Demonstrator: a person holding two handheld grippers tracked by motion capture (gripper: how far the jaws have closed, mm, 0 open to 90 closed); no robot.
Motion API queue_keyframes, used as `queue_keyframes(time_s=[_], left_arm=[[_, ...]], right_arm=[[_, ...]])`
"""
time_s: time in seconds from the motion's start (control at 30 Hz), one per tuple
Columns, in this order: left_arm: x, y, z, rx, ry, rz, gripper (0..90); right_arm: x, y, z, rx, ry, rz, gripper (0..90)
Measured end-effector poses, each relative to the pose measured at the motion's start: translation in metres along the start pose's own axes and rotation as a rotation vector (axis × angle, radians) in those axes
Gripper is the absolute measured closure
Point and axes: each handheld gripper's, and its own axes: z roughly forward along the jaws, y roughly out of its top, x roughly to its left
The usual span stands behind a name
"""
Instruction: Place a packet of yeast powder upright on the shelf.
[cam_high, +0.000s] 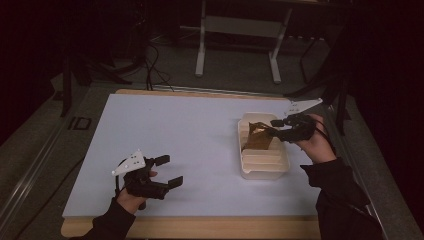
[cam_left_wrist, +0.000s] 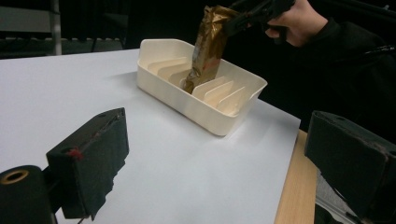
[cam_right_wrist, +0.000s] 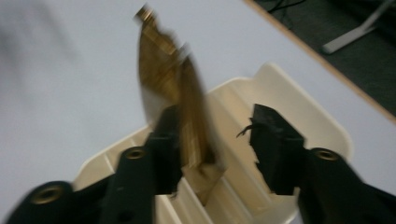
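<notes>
A crinkled gold packet stands tilted in a slot of the cream divided tray at the right of the white table. My right gripper is at the packet's top. Its jaws are apart: the packet leans on one jaw and a gap separates it from the other. In the left gripper view the right gripper shows at the packet's upper edge. My left gripper is open with nothing in it, low over the table's front left.
The white table top has a wooden edge along the front. The tray's other slots hold nothing. Behind the table, on the dark floor, stand a metal frame and cables.
</notes>
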Motion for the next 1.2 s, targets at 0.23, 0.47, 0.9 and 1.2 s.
queue_keyframes(time_s=[0.23,0.47,0.9,1.2], left_arm=[[0.0,-0.001,0.0,0.005,0.003,-0.005,7.2],[0.0,-0.001,-0.001,0.008,0.017,0.011,7.3],[-0.001,-0.002,-0.001,0.017,0.021,0.027,7.3],[-0.003,-0.002,-0.001,0.018,0.025,0.04,7.2]], right_arm=[[0.006,0.009,-0.017,-0.094,-0.034,0.011,42.2],[0.018,0.016,-0.025,-0.122,-0.069,0.02,32.6],[0.051,0.022,-0.034,-0.189,-0.052,0.023,25.2],[0.08,0.019,-0.03,-0.201,-0.039,0.02,16.0]])
